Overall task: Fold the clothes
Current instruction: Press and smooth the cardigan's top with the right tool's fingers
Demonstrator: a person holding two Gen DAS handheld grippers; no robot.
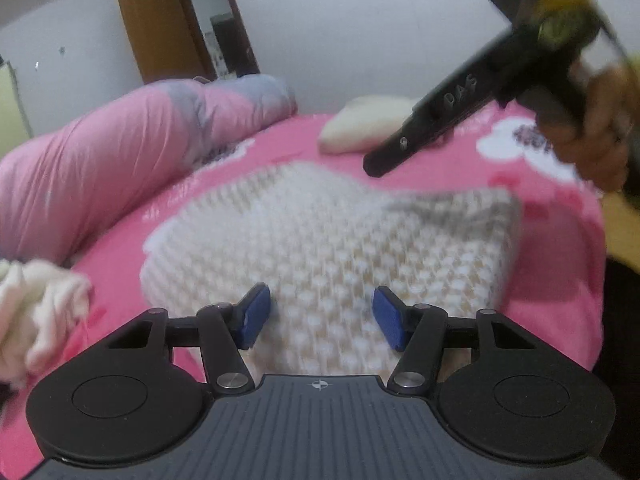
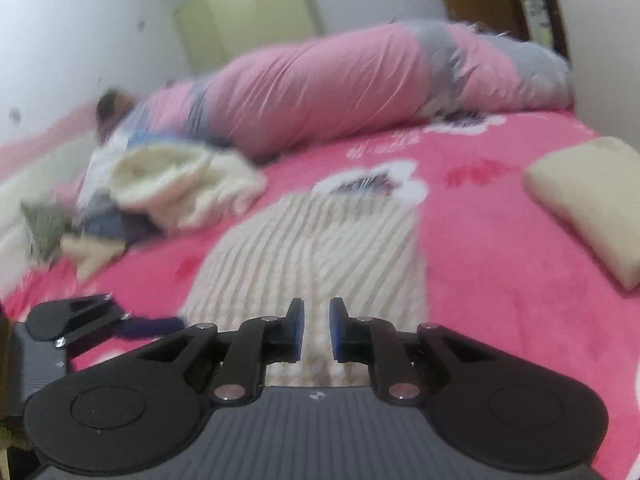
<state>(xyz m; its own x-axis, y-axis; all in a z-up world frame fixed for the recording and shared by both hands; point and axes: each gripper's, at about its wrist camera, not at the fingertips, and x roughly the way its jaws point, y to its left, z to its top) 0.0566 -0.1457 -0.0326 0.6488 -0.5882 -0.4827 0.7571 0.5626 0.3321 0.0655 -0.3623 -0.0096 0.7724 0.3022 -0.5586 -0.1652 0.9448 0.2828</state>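
Sweater (image 1: 320, 240), cream knit with a raised bobble texture, lies flat on the pink bed (image 1: 552, 292), partly folded: one grey-shaded flap is turned over at its right side in the left view. Ribbed rows run diagonally across it in the right view. Left claw (image 1: 320, 316) hangs over its near edge, fingers spread, nothing between them. Right claw (image 2: 317, 330) hangs above the knit, fingers nearly pressed together with a narrow gap, gripping nothing. Pile (image 2: 160, 196) of loose clothes lies left of the sweater; cream pillow (image 2: 592, 204) lies well apart to the right
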